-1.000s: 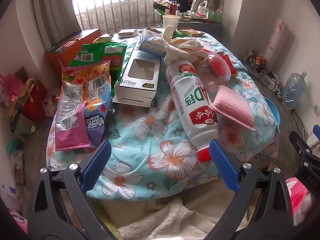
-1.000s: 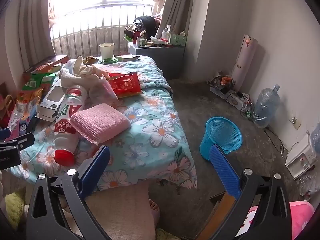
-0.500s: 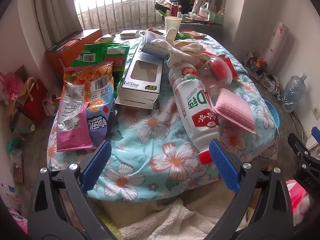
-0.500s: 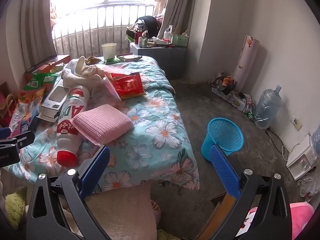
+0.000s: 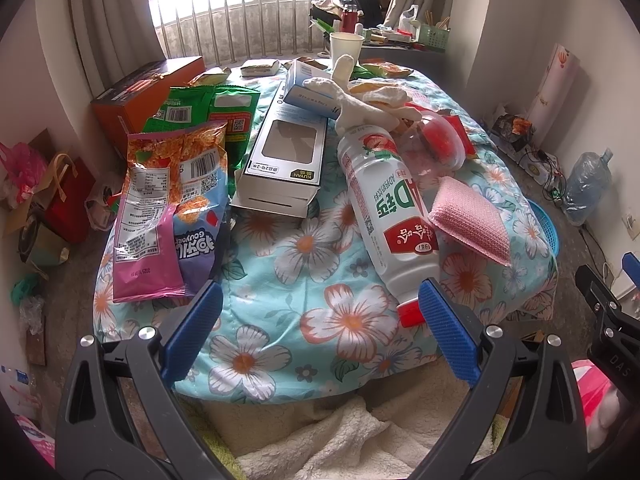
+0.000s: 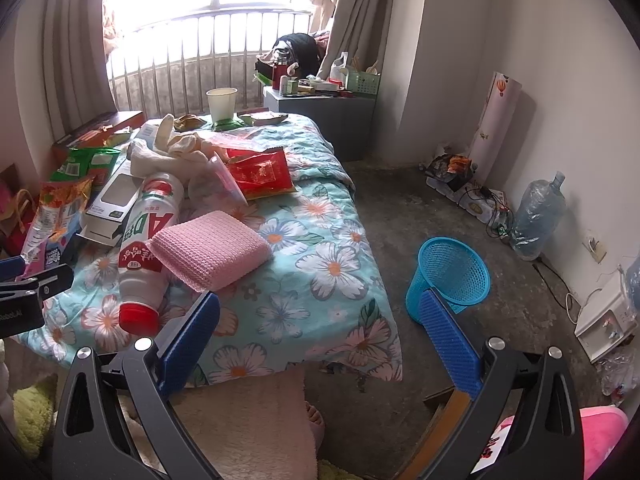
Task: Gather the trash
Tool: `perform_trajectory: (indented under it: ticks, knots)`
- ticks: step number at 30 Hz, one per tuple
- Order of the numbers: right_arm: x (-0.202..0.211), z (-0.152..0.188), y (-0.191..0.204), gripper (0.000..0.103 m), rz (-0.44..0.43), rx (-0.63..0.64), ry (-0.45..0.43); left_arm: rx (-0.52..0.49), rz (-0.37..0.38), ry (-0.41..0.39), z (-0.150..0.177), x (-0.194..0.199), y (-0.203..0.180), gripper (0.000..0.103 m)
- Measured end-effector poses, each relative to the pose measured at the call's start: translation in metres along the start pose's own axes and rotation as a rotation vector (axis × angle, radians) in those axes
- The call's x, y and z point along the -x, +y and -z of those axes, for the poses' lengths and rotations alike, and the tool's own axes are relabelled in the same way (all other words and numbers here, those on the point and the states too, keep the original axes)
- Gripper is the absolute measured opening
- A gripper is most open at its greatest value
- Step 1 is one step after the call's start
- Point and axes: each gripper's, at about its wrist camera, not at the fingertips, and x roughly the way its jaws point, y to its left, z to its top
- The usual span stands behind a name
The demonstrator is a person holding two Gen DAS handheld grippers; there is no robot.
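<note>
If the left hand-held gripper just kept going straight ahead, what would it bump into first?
Probably the flowered bedspread: the left hand-held gripper, open and empty, points at a bare patch of it. The big white drink bottle lies just to the right of that line. Depth is hard to judge.

On the bed [image 5: 280,264]: bottle [image 5: 384,200] at centre, snack bags [image 5: 168,208] at 9 o'clock, cloth [image 5: 468,216] at 3 o'clock, box [image 5: 284,160] at 11 o'clock.
</note>
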Motion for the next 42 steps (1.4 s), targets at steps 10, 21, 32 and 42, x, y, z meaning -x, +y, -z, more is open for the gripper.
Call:
perform_trajectory:
  ticks: [10,21,32,42]
  knots:
    - [-0.0005,0.0004,0.0006,0.097,-0.002,-0.001,0.0,0.001,0.002,0.005,0.0006,-0.001,0.0002,0.094]
    - [-0.0002,0.0003,0.0029,0.097,-0.005,-0.005,0.0,0.0,0.003,0.006,0.0009,-0.0007,0.0001,0.094]
    - [-0.0001,0.0004,0.0028,0.097,-0.007,-0.005,0.0,0.002,0.004,0.008,0.0012,-0.001,0.0007,0.094]
    - [-0.0003,0.0003,0.0028,0.097,-0.007,-0.006,0.0,0.002,0.004,0.008,0.0021,-0.0013,0.0009,0.094]
